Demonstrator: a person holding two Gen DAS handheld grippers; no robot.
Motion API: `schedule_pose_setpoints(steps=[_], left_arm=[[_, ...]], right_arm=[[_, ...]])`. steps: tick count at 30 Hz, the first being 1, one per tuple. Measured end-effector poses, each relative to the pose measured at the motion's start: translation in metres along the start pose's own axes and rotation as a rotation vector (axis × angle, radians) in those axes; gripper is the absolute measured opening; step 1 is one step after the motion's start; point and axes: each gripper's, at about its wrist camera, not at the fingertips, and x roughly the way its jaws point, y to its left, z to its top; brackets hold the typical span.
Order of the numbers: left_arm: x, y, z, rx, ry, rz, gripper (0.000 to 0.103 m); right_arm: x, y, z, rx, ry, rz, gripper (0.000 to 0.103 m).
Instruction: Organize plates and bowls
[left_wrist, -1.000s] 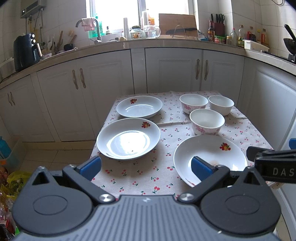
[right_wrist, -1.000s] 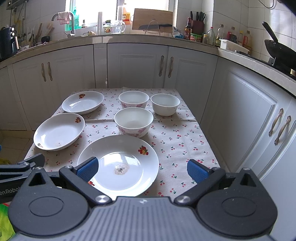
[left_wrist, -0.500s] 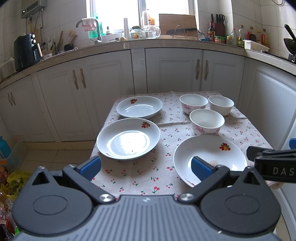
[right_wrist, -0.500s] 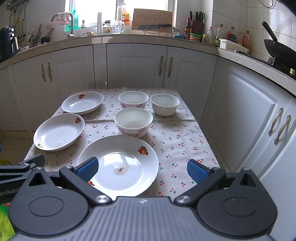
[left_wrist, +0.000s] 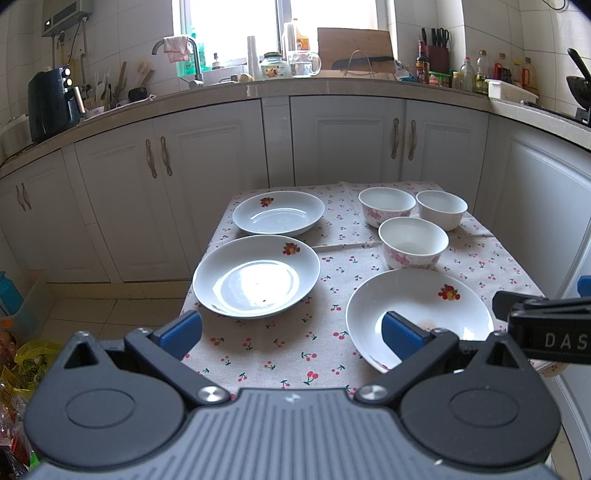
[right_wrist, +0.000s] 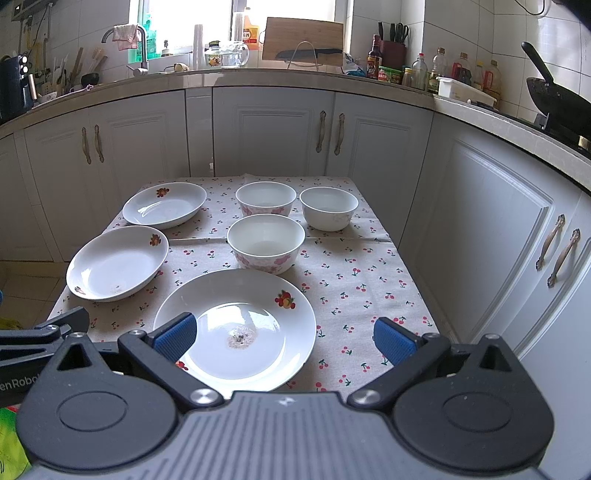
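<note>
Right wrist view: both tongs, right (right_wrist: 282, 338) and left (left_wrist: 290, 332), gape unladen above the counter (right_wrist: 369, 273), whose near plate (right_wrist: 236, 328) holds crumbs while three bowls (right_wrist: 266, 243) sit empty.

"DAS" on right gripper (left_wrist: 546, 332), "enRobo" on left gripper (right_wrist: 22, 380)

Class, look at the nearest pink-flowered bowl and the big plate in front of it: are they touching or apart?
Cannot tell. In the right wrist view, the bowl base meets the plate far rim with no tablecloth visible between; overlap may hide a gap.
</note>
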Motion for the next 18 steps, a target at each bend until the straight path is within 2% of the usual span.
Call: schedule_pose_setpoints(steps=[18], left_arm=[[0.0011,-0.0009,-0.0003,0.002,-0.001,0.000,0.102]], right_arm=[[0.0015,-0.0012,-0.0006,0.002,-0.003,-0.004,0.103]])
